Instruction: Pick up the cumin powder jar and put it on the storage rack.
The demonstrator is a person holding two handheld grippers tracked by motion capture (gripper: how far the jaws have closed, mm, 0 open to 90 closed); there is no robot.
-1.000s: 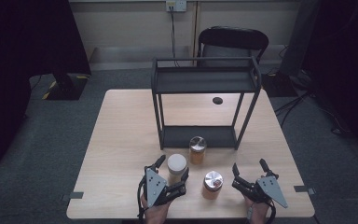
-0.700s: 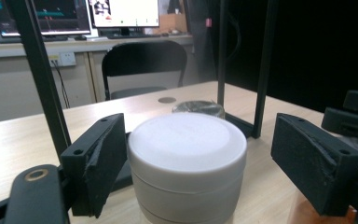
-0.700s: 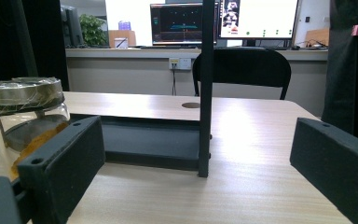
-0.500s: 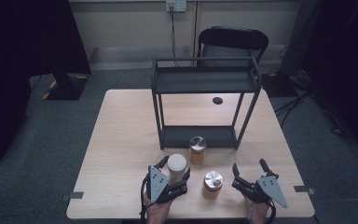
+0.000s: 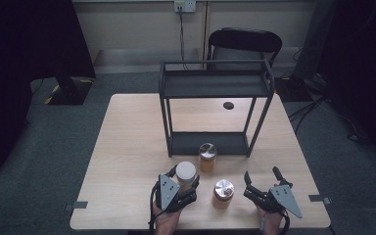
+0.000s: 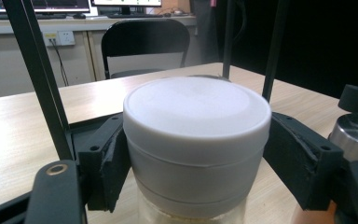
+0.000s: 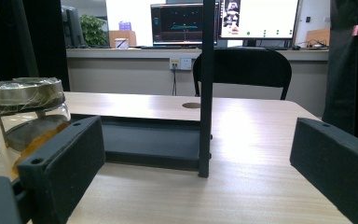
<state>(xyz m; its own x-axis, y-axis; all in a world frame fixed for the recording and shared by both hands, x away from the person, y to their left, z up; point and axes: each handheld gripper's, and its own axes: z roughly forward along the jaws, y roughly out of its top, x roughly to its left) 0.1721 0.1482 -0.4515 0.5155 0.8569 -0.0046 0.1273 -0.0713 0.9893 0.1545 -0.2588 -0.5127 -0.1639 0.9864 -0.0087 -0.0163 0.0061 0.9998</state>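
Since the earlier frame, the left tool's (image 5: 185, 182) jaws had been closed in around the white-lidded jar (image 5: 185, 173), which was now pinched just under its lid, seemingly with both pads touching. The jar stood upright on the table (image 5: 127, 147), its long axis vertical, in front of the black two-tier rack (image 5: 215, 83). The grasp step was judged to be in hand; a steady lift would be called for next. The right tool (image 5: 264, 183) was held spread and empty.

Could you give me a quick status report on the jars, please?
Left gripper just closed on white-lidded jar. Right gripper open, idle. Two silver-lidded jars waiting; shelf ahead.
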